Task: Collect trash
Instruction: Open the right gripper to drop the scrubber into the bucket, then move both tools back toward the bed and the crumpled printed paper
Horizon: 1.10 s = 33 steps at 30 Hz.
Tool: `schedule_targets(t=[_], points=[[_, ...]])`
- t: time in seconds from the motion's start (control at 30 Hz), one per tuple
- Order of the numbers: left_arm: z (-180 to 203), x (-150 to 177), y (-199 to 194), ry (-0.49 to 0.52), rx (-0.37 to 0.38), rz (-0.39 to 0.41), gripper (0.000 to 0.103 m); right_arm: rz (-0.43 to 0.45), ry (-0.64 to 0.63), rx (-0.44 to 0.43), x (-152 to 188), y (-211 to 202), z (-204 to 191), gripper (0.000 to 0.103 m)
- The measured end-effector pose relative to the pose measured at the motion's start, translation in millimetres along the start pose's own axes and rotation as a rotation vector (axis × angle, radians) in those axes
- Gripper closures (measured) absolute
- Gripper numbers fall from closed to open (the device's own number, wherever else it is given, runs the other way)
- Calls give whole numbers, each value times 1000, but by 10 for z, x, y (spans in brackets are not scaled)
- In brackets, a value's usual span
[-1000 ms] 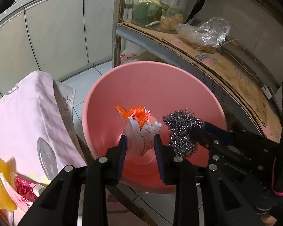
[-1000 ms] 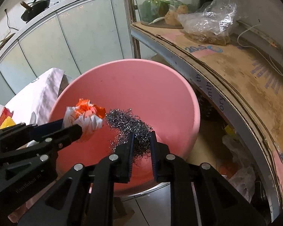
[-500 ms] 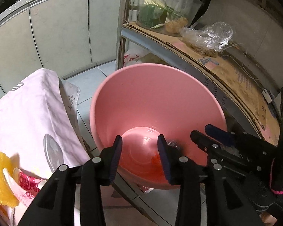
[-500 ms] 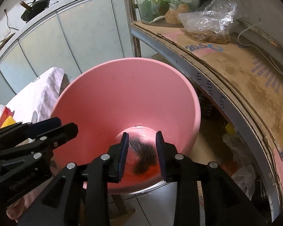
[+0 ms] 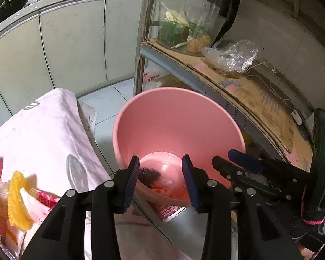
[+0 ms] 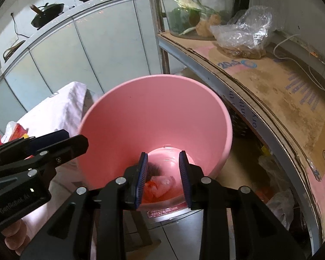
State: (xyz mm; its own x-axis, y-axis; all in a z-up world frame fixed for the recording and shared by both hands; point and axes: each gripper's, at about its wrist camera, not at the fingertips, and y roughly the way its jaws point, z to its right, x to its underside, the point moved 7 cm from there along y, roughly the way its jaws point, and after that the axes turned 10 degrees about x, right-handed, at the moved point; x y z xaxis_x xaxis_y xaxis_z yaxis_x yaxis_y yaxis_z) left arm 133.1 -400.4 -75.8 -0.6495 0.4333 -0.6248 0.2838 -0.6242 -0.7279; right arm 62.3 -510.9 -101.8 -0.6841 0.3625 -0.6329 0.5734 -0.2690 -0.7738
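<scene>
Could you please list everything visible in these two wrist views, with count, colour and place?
bin: one, pink, on the floor beside the shelf
steel wool: one, dark grey, bin bottom
wrapper: one, orange and white, bin bottom
cloth: one, white, on the table left of the bin
shelf: one, cardboard-lined, right
plastic bag: one, clear, on the shelf
left tool: one, black, open, empty, above the bin
right tool: one, black, open, empty

The steel-wool scourer point(image 5: 149, 174) in the pink bin point(image 5: 177, 117) is half hidden behind the left tongs point(image 5: 160, 182); the yellow sponge point(image 5: 16, 201) is blurred.
</scene>
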Motion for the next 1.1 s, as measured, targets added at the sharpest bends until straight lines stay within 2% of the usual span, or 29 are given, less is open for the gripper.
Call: schedule_targets(t=[0.3, 0.43, 0.63, 0.87, 1.1], points=[[75, 19, -356, 19, -2, 49, 63, 31, 2, -73, 24, -304, -152, 72], [99, 51, -558, 27, 7, 75, 63, 59, -6, -87, 50, -471, -211, 59], [114, 151, -916, 43, 24, 115, 62, 95, -34, -114, 107, -721, -348, 59], [122, 344, -1314, 62, 25, 152, 54, 113, -70, -152, 208, -944, -521, 59], [32, 554, -1735, 79, -10, 184, 54, 109, -121, -210, 396, -1133, -788, 59]])
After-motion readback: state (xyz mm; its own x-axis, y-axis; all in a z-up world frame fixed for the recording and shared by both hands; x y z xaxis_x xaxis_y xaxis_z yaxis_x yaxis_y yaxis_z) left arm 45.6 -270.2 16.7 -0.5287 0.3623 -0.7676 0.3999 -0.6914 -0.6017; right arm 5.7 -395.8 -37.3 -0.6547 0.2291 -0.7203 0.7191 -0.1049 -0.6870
